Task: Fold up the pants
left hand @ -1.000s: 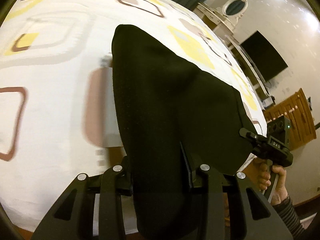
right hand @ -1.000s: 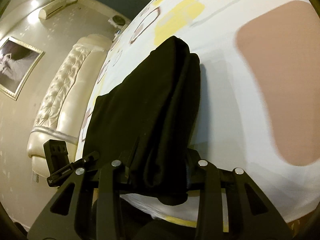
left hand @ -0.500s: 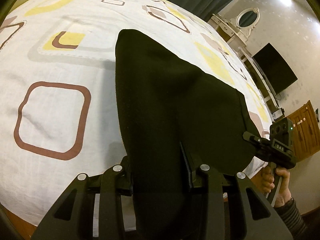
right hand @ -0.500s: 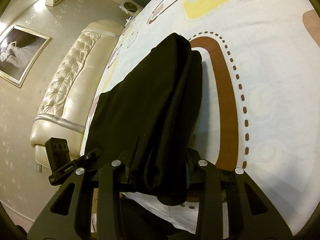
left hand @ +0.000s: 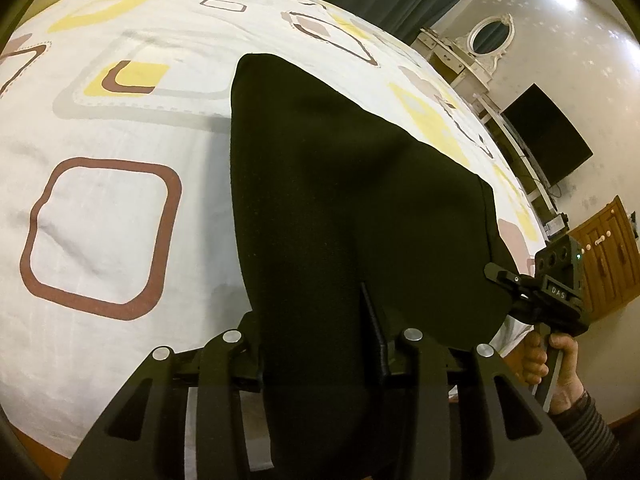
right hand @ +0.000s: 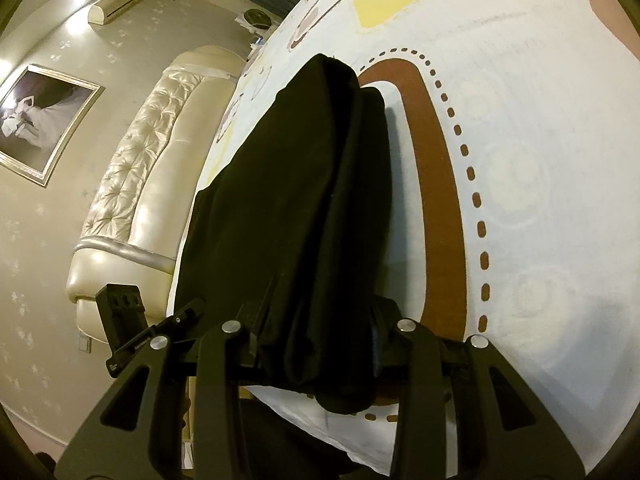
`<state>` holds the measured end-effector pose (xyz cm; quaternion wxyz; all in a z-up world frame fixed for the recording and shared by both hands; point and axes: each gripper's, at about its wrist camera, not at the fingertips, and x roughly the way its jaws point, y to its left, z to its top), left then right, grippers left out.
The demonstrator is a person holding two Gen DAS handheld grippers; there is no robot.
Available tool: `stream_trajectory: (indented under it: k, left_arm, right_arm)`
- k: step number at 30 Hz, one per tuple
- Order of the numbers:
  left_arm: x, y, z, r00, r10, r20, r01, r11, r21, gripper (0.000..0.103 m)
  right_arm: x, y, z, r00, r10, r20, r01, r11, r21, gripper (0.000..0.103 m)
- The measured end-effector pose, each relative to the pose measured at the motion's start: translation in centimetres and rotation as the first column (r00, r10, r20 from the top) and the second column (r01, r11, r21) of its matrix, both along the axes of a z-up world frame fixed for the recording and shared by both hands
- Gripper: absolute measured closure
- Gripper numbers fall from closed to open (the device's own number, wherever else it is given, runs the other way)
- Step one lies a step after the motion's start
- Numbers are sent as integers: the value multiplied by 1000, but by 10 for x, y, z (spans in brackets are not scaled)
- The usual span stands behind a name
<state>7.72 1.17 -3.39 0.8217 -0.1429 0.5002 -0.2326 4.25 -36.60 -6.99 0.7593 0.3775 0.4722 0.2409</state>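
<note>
Folded black pants (left hand: 340, 200) lie lengthwise on the patterned bed sheet (left hand: 100, 220), running away from both cameras. My left gripper (left hand: 320, 320) is shut on one near corner of the bundle, and the cloth hides most of its fingers (left hand: 372, 320). My right gripper (right hand: 316, 320) is shut on the other near corner, where a thick roll of pants (right hand: 312, 200) bulges between and under its fingers. Each gripper shows in the other's view: the right gripper (left hand: 552, 292) held by a hand, the left gripper (right hand: 132, 328) at the bed's edge.
The near bed edge (left hand: 40, 436) runs just under both grippers. A padded cream headboard (right hand: 132, 184) stands on the left side. A dresser with an oval mirror (left hand: 488, 36), a dark screen (left hand: 548, 132) and a wooden door (left hand: 612, 256) line the far wall.
The sheet's pattern shifted under the pants as both grippers dragged them across the bed, with blur a second ago. Over the last half second everything stays still.
</note>
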Motion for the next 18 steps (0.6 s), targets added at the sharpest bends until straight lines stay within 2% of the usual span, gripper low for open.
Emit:
stream_trajectory:
  k: [10,18]
  left_arm:
    - [0,1,0,1000,0,-2,0,1000,-2,62]
    - [-2,-2,1,999,-14,33,13,999,50,58]
  right_arm:
    - [-1,-2,-2,1000,-5,13,5,1000,11,68]
    - [0,-2,-3,1000,-3,12,3,1000,11,68]
